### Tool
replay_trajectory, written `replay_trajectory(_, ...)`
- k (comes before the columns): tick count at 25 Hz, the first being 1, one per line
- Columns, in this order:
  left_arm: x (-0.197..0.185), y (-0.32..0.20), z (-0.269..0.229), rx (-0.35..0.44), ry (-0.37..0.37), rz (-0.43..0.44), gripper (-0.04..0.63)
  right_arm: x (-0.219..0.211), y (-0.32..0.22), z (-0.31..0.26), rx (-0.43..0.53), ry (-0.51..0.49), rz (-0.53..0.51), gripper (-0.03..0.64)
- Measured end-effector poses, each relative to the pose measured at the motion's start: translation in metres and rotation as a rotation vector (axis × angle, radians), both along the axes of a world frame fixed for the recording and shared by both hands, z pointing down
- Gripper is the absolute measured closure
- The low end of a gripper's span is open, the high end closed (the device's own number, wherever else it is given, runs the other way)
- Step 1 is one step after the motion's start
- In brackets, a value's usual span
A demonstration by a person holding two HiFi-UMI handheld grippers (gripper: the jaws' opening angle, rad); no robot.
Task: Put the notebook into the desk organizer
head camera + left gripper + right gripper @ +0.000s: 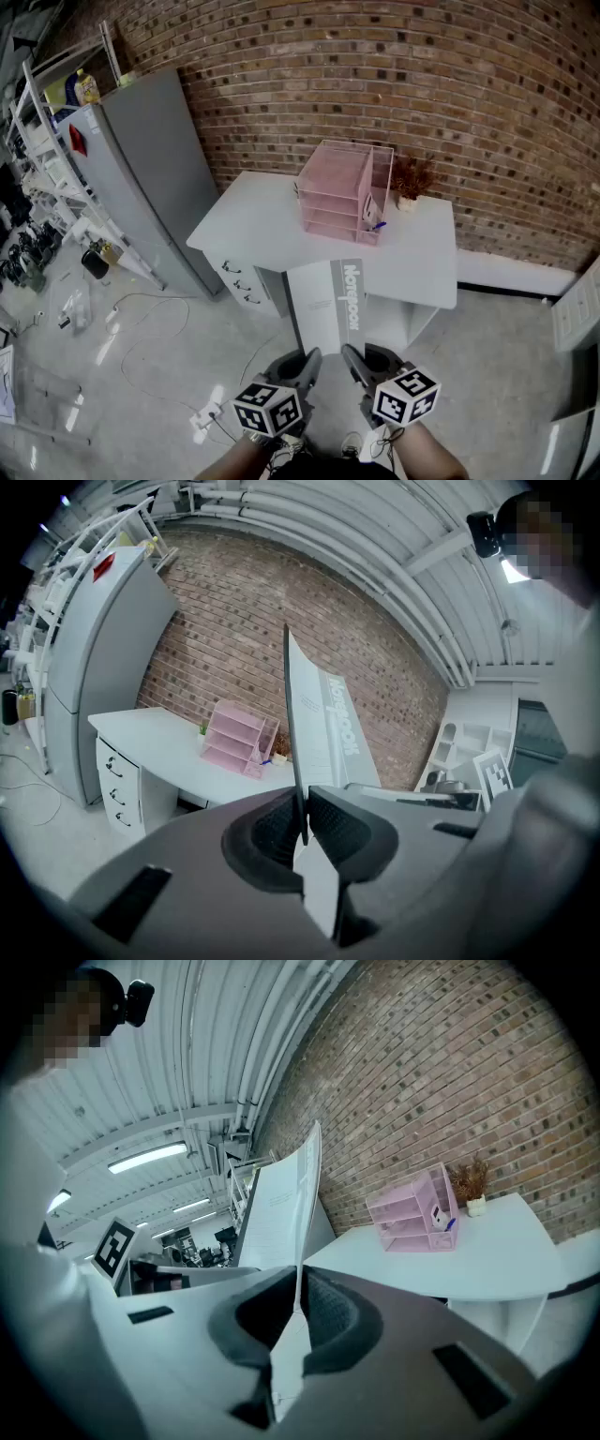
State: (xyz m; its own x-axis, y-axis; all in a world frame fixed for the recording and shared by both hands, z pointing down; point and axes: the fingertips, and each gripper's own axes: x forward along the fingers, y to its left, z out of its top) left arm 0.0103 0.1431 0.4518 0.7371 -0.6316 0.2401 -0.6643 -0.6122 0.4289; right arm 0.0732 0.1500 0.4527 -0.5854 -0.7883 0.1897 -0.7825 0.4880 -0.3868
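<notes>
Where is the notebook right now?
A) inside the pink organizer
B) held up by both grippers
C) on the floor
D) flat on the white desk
B: the left gripper and right gripper each pinch the notebook at its near edge, with the desk organizer ahead.

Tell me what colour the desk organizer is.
The desk organizer is pink, shown best in the head view.
</notes>
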Motion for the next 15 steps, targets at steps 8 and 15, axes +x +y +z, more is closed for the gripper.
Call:
replay_trajectory(8,-0.009,-0.003,0.004,-0.003,-0.005,0.004,0.574,-0.009,-0.002,0.003,-0.007,-0.003,0.002,0.595)
replay_trajectory(15,-0.025,-0.006,0.005,-0.009,-0.003,0.009,0.574,-0.025,-0.004,0.004,-0.012,-0.008,0.007,0.595)
